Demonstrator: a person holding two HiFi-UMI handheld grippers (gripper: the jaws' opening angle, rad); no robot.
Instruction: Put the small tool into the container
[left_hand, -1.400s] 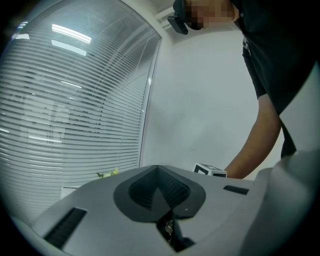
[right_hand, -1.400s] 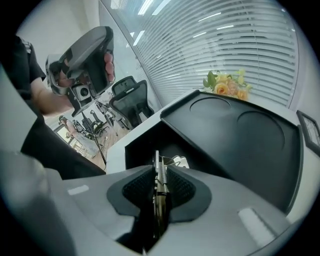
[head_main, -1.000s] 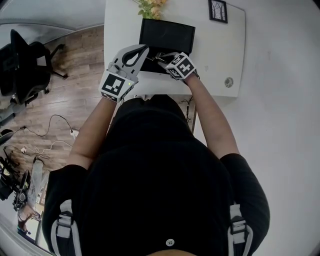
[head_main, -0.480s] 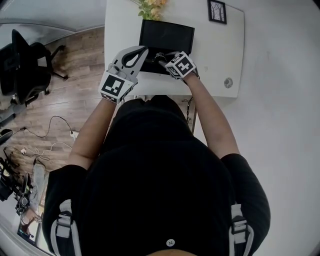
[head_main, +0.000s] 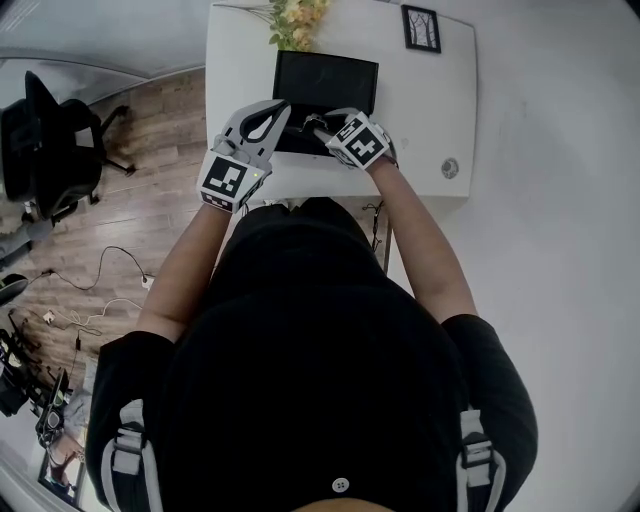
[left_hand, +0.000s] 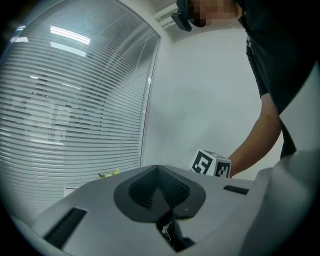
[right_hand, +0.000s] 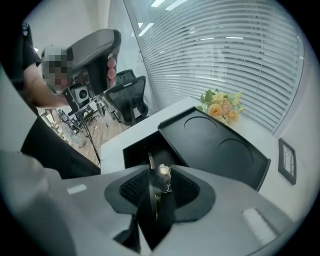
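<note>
Firmly, right tool (right_hand: 159, 186) clamps the metal piece (right_hand: 162, 176) (above the container (right_hand: 136, 151)).

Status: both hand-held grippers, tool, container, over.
Grippers: left hand-held gripper shut, empty; right hand-held gripper shut on small tool. Tool held at black container, lid open. Path looks clear.

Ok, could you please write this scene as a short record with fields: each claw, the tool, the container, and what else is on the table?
left claw: closed, nothing visibly held, facing the window blinds
right claw: closed on the small metal tool, at the container's front edge
small tool: gripped, not yet in the container
container: black, lid open and leaning back, on the white table
other things: yellow flowers, small picture frame
</note>
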